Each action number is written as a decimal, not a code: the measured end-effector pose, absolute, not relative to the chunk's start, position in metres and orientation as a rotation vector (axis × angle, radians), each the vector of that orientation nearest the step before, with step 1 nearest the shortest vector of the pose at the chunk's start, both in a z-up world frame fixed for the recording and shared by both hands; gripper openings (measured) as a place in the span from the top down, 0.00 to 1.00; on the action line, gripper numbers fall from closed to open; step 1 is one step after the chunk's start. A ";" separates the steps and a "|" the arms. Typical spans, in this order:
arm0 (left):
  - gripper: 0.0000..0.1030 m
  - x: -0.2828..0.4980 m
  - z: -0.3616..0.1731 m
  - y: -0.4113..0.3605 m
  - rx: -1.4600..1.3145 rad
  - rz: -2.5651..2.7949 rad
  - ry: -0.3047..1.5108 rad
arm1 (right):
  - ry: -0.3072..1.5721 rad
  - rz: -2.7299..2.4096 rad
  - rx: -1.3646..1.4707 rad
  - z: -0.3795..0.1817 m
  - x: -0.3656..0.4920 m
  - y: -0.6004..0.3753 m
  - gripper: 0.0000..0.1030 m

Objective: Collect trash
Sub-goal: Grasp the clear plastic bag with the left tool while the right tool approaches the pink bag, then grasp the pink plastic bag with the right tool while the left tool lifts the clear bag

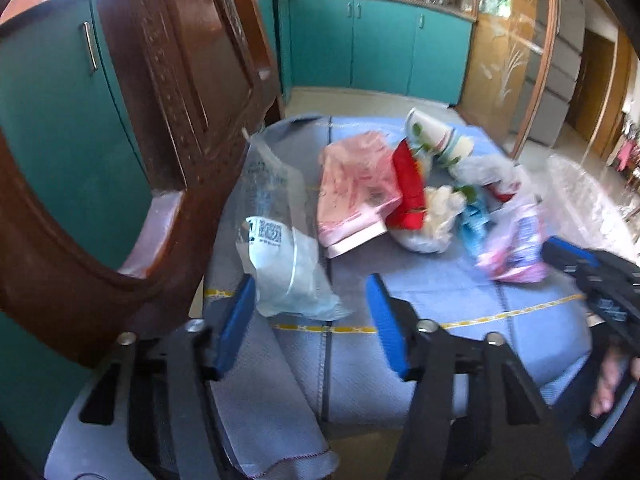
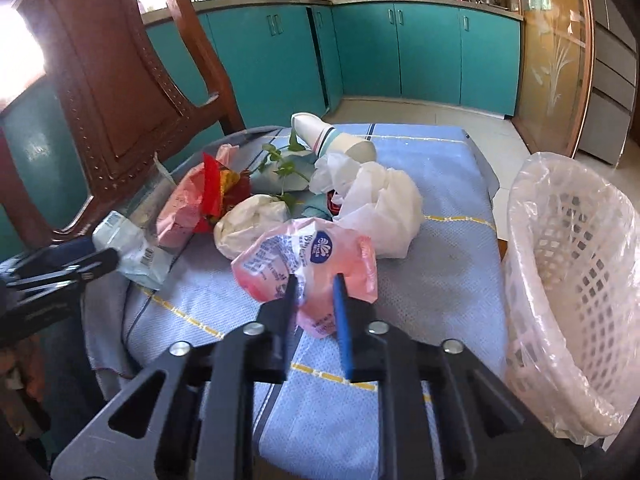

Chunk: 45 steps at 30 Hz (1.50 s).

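A pile of trash lies on a blue cloth (image 2: 432, 280) over a seat. My right gripper (image 2: 316, 280) is shut on a pink and white plastic wrapper (image 2: 308, 256), also seen in the left wrist view (image 1: 516, 248). My left gripper (image 1: 312, 280) is open, its fingers either side of a clear and pale blue wrapper (image 1: 284, 264), which also shows in the right wrist view (image 2: 132, 252). Behind lie a pink bag (image 1: 356, 184), a red packet (image 1: 410, 184), crumpled white bags (image 2: 376, 200), paper cups (image 2: 332, 136) and a green sprig (image 2: 280, 164).
A white plastic basket (image 2: 568, 280) lined with a clear bag stands to the right of the seat. A carved wooden chair back (image 1: 172, 92) rises at the left. Teal kitchen cabinets (image 2: 400, 48) stand behind across a tiled floor.
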<state>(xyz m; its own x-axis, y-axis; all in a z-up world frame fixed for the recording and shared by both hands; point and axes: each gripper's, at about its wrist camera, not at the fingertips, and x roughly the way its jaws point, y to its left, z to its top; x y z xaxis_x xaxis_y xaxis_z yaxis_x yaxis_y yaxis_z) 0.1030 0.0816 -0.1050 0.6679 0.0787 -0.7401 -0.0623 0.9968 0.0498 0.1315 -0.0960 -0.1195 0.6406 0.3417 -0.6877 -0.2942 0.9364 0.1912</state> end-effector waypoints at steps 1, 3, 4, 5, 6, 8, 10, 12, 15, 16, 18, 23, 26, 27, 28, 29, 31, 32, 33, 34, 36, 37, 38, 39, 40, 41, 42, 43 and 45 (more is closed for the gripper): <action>0.55 0.107 -0.110 0.079 0.050 0.106 0.851 | 0.796 0.362 0.066 -0.119 0.129 -0.098 0.83; 0.66 0.114 -0.117 0.077 0.072 0.122 0.871 | 0.799 0.360 0.070 -0.119 0.125 -0.101 0.83; 0.67 0.116 -0.120 0.076 0.079 0.132 0.875 | 0.801 0.359 0.071 -0.119 0.123 -0.103 0.83; 0.69 0.118 -0.122 0.075 0.096 0.147 0.872 | 0.802 0.358 0.073 -0.120 0.121 -0.104 0.83; 0.71 0.118 -0.123 0.074 0.105 0.149 0.873 | 0.803 0.356 0.076 -0.120 0.120 -0.106 0.83; 0.72 0.117 -0.123 0.075 0.090 0.143 0.872 | 0.804 0.348 0.080 -0.121 0.118 -0.109 0.83; 0.77 0.111 -0.117 0.077 0.055 0.116 0.850 | 0.802 0.339 0.082 -0.121 0.117 -0.111 0.83; 0.79 0.102 -0.108 0.077 0.044 0.088 0.816 | 0.802 0.331 0.088 -0.122 0.118 -0.113 0.83; 0.81 0.087 -0.090 0.078 -0.006 0.025 0.761 | 0.801 0.315 0.092 -0.123 0.119 -0.116 0.83; 0.82 0.082 -0.084 0.078 -0.022 0.002 0.740 | 0.803 0.307 0.093 -0.124 0.120 -0.117 0.83; 0.83 0.074 -0.071 0.078 -0.046 -0.038 0.696 | 0.807 0.298 0.101 -0.125 0.122 -0.118 0.83; 0.84 0.060 -0.054 0.070 -0.065 -0.102 0.657 | 0.803 0.282 0.121 -0.124 0.120 -0.123 0.77; 0.85 0.067 -0.070 0.066 -0.076 -0.124 0.716 | 0.784 0.280 0.135 -0.119 0.119 -0.123 0.40; 0.86 0.070 -0.076 0.067 -0.089 -0.126 0.743 | 0.775 0.282 0.134 -0.118 0.118 -0.121 0.29; 0.86 0.073 -0.084 0.068 -0.111 -0.129 0.777 | 0.769 0.292 0.123 -0.116 0.118 -0.118 0.28; 0.86 0.075 -0.092 0.069 -0.132 -0.125 0.809 | 0.770 0.296 0.106 -0.116 0.120 -0.114 0.27; 0.86 0.073 -0.103 0.068 -0.126 -0.107 0.844 | 0.784 0.292 0.051 -0.120 0.124 -0.103 0.25; 0.86 0.073 -0.108 0.068 -0.116 -0.096 0.857 | 0.793 0.290 0.035 -0.122 0.127 -0.099 0.25; 0.85 0.074 -0.112 0.068 -0.109 -0.081 0.864 | 0.806 0.291 0.020 -0.126 0.130 -0.095 0.25; 0.84 0.075 -0.115 0.068 -0.104 -0.066 0.867 | 0.825 0.292 0.002 -0.131 0.134 -0.089 0.25; 0.82 0.079 -0.119 0.069 -0.104 -0.037 0.879 | 0.844 0.286 -0.024 -0.138 0.138 -0.080 0.25; 0.82 0.080 -0.120 0.070 -0.110 -0.034 0.880 | 0.849 0.287 -0.037 -0.141 0.139 -0.076 0.25; 0.81 0.080 -0.119 0.071 -0.112 -0.034 0.880 | 0.850 0.288 -0.045 -0.143 0.139 -0.074 0.28; 0.84 0.080 -0.119 0.074 -0.110 -0.033 0.875 | 0.846 0.291 -0.052 -0.143 0.138 -0.072 0.40; 0.86 0.079 -0.117 0.074 -0.104 -0.031 0.865 | 0.849 0.295 -0.064 -0.144 0.136 -0.070 0.48; 0.89 0.077 -0.114 0.074 -0.099 -0.032 0.847 | 0.852 0.300 -0.067 -0.144 0.137 -0.070 0.61; 0.93 0.075 -0.111 0.075 -0.102 -0.041 0.836 | 0.852 0.306 -0.064 -0.144 0.136 -0.071 0.68; 0.94 0.072 -0.108 0.077 -0.109 -0.051 0.822 | 0.845 0.315 -0.060 -0.142 0.134 -0.072 0.75; 0.96 0.067 -0.098 0.079 -0.111 -0.055 0.786 | 0.827 0.311 -0.058 -0.137 0.131 -0.076 0.80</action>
<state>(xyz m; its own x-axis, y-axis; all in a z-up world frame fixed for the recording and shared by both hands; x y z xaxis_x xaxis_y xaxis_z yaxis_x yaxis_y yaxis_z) 0.0672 0.0787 -0.0978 0.7059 -0.0905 -0.7025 0.0079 0.9927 -0.1200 0.1307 -0.0759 -0.1374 0.6344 0.2496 -0.7316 -0.2944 0.9531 0.0699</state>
